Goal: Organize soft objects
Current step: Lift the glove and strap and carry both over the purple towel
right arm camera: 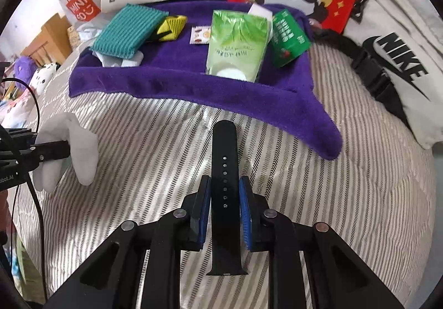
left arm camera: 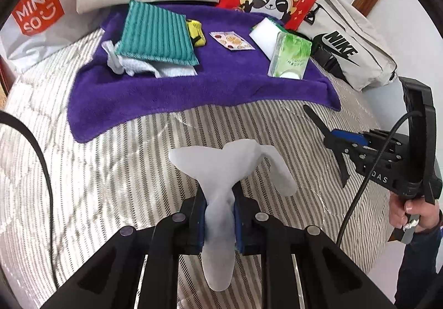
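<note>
White insole (left arm camera: 218,214) between left claw (left arm camera: 220,198) pads, above striped bedding (left arm camera: 110,170).

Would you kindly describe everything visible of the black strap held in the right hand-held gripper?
The black strap looks like a matte rubbery watch band half with a rounded far tip and a row of small holes along its middle. It lies lengthwise between the blue pads of the right hand-held gripper, which is shut on it. Its tip sticks out above the striped bedding, near the purple towel.
</note>
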A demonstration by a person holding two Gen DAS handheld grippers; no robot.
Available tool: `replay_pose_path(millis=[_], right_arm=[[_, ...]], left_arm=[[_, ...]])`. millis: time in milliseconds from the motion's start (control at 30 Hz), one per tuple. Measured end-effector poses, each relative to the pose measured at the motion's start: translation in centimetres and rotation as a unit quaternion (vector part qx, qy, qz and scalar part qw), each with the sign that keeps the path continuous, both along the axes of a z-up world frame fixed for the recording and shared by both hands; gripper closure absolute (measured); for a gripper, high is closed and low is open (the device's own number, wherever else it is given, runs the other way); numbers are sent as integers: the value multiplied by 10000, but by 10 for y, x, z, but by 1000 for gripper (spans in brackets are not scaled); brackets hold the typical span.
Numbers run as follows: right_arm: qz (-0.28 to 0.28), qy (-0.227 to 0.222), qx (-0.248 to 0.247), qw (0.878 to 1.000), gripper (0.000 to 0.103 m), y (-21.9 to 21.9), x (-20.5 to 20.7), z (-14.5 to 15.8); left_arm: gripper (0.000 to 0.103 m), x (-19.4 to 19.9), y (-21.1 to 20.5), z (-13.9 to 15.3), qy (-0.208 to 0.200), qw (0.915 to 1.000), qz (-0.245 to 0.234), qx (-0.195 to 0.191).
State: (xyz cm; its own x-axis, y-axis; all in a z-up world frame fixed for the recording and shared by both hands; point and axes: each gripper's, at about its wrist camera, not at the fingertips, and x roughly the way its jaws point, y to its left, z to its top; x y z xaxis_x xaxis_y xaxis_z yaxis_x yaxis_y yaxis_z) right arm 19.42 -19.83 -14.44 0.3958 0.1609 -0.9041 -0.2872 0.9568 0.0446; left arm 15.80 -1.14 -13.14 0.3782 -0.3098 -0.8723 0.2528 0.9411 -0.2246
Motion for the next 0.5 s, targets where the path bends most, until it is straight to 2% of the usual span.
replay_pose_path(millis=[500], right_arm=[[-209,-90,131,9997,83,4,-11,26]], left_arm=[[87,-11,15,25,-209,9997,7,-100]])
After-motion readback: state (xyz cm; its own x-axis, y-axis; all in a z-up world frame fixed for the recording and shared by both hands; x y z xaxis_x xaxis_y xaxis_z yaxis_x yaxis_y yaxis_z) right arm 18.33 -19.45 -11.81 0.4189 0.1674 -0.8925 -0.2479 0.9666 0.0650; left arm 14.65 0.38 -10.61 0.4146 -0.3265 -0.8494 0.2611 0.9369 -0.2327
